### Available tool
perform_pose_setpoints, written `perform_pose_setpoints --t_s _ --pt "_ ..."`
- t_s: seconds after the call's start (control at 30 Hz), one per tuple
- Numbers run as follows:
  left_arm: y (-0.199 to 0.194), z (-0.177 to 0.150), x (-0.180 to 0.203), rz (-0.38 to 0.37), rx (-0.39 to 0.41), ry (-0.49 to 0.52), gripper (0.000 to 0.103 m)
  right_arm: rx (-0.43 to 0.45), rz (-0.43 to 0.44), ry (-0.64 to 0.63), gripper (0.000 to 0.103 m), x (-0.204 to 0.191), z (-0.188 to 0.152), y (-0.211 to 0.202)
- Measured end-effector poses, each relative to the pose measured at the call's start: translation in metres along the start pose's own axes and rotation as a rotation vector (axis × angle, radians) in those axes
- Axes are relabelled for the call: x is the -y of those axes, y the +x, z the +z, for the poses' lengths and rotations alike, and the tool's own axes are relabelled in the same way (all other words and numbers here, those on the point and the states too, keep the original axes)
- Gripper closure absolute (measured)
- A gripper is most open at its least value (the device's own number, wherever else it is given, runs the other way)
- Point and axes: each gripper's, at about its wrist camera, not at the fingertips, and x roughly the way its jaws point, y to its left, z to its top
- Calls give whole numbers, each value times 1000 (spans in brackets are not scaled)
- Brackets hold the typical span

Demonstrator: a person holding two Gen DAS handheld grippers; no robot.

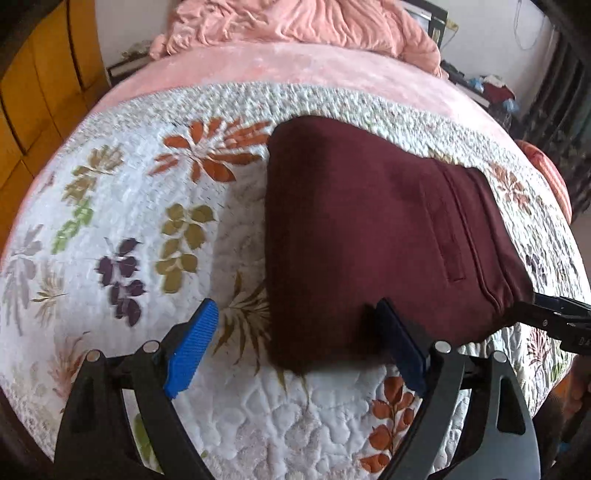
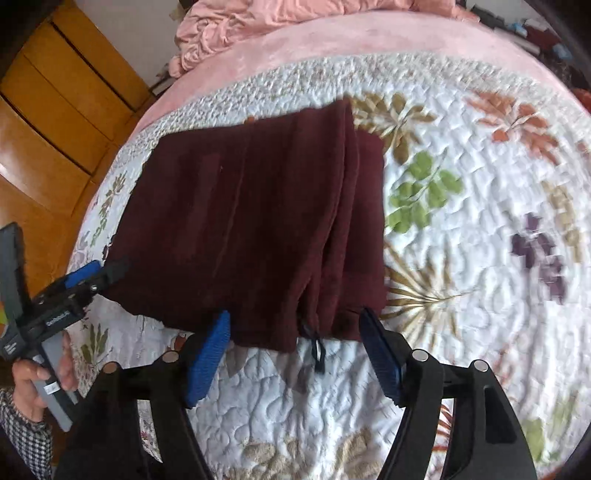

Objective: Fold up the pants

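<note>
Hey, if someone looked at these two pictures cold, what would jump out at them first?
The folded maroon pants stand out, a dark block on the white floral quilt that covers the bed. Next come the blue-padded claws: the left claw and the right claw both gape open at the near edge of the pants. Beyond lies a crumpled pink blanket.

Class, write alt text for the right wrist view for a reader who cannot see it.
Folded maroon pants lie on a floral quilt, their near edge between the open right gripper. The left gripper sits at the pants' left corner.
</note>
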Motion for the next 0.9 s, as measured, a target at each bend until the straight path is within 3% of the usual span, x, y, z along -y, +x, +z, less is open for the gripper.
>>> perform_pose_setpoints --t_s 0.07,0.2,0.3,0.47,0.67,0.9 --pt "-14 -4 3 8 20 5 15 42 -33 -11 31 -9 -3 -21" --pt "-43 -17 10 16 38 10 11 79 -36 9 11 -27 -17 -53" --pt "-60 -25 15 31 14 19 11 97 -60 -10 5 -49 -28 -68" --pt "-86 -36 18 23 35 21 10 92 -81 4 4 -69 -40 -77" --pt "-118 -44 19 -43 70 -1 9 93 -114 25 4 -81 -48 -87" --pt "-131 -48 24 -26 93 35 9 91 -133 41 4 -85 -52 -93"
